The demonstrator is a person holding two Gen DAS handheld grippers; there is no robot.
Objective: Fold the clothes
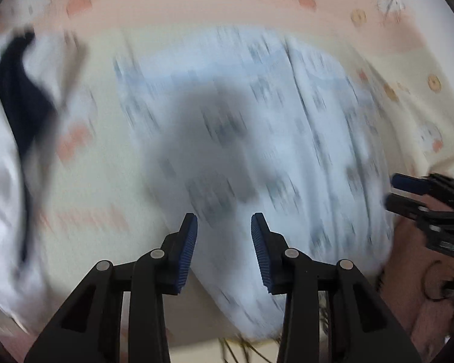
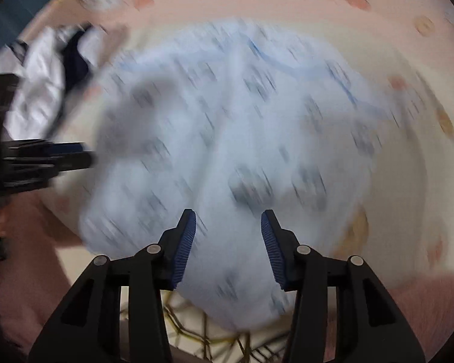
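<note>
A pale blue garment point(image 1: 257, 127) with a small grey print lies spread on the bed; both views are blurred by motion. My left gripper point(image 1: 224, 220) hovers open over its near edge, and cloth shows in the wide gap between the blue pads point(image 1: 186, 251) without being pinched. My right gripper point(image 2: 228, 216) is likewise open above the same garment point(image 2: 227, 127), close to its near hem. Each gripper shows in the other's view: the right gripper point(image 1: 392, 190) at the garment's right edge, the left gripper point(image 2: 84, 152) at its left edge.
The bed is covered by a cream and pink sheet point(image 1: 196, 15) with cartoon prints. A heap of white and navy clothes point(image 1: 18, 96) lies at the left, also seen in the right wrist view as the heap point(image 2: 54, 69). A yellow-patterned floor point(image 2: 196, 332) shows below the bed's near edge.
</note>
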